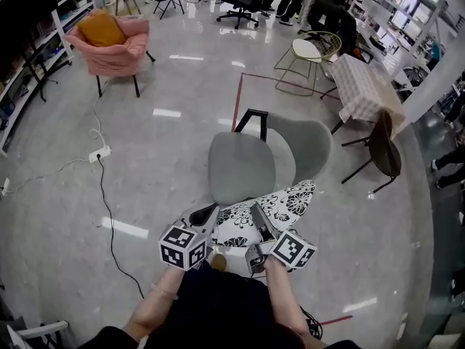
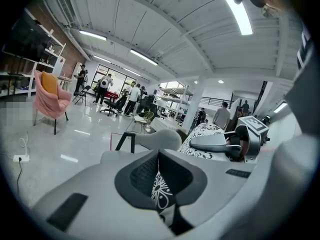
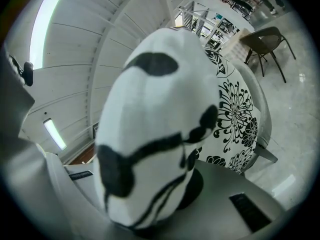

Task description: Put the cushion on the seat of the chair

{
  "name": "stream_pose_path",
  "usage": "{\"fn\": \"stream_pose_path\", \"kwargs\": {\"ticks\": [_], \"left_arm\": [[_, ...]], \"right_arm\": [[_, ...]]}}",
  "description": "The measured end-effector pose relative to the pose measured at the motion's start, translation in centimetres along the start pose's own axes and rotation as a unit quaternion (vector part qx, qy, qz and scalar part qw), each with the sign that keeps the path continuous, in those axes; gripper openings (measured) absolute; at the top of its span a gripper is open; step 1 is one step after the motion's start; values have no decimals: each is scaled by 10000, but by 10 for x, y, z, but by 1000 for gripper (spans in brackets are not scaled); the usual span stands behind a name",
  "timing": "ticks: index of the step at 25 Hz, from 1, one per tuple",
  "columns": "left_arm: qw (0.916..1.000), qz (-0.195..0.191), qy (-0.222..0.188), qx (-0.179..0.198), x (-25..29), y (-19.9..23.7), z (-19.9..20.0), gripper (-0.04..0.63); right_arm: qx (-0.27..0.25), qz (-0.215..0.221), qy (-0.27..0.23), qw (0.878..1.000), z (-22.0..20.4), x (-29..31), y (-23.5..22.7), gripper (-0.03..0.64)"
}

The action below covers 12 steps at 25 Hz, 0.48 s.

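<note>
A grey chair [image 1: 243,167] stands in the middle of the floor, its seat bare and its backrest [image 1: 309,140] to the right. A white cushion with black flowers [image 1: 272,209] hangs over the seat's near edge, held at both near corners. My left gripper [image 1: 205,214] is shut on its left corner; in the left gripper view a fold of the printed fabric [image 2: 160,191] is pinched between the jaws. My right gripper [image 1: 259,220] is shut on the right corner, and the cushion [image 3: 155,134] bulges up and fills the right gripper view.
A pink armchair with an orange cushion [image 1: 112,38] stands at the far left. A power strip and cable [image 1: 99,153] lie on the floor to the left. A wire chair [image 1: 309,57], a cloth-covered table [image 1: 367,86] and a brown chair [image 1: 385,147] stand to the right. People stand at the back.
</note>
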State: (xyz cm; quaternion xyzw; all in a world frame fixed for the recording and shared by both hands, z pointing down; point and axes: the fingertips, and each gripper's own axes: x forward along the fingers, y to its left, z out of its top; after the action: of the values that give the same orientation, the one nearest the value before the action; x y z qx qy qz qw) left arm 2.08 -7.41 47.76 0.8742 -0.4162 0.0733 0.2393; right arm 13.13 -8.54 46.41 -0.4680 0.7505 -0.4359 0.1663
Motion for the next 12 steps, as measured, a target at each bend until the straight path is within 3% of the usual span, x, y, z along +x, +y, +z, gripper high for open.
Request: {"fn": "stream_pose_path", "kwargs": {"ticks": [12], "left_arm": [[10000, 75, -14, 32, 13, 10, 18, -6]], "right_arm": [[55, 81, 58, 9999, 17, 21, -1, 31]]}}
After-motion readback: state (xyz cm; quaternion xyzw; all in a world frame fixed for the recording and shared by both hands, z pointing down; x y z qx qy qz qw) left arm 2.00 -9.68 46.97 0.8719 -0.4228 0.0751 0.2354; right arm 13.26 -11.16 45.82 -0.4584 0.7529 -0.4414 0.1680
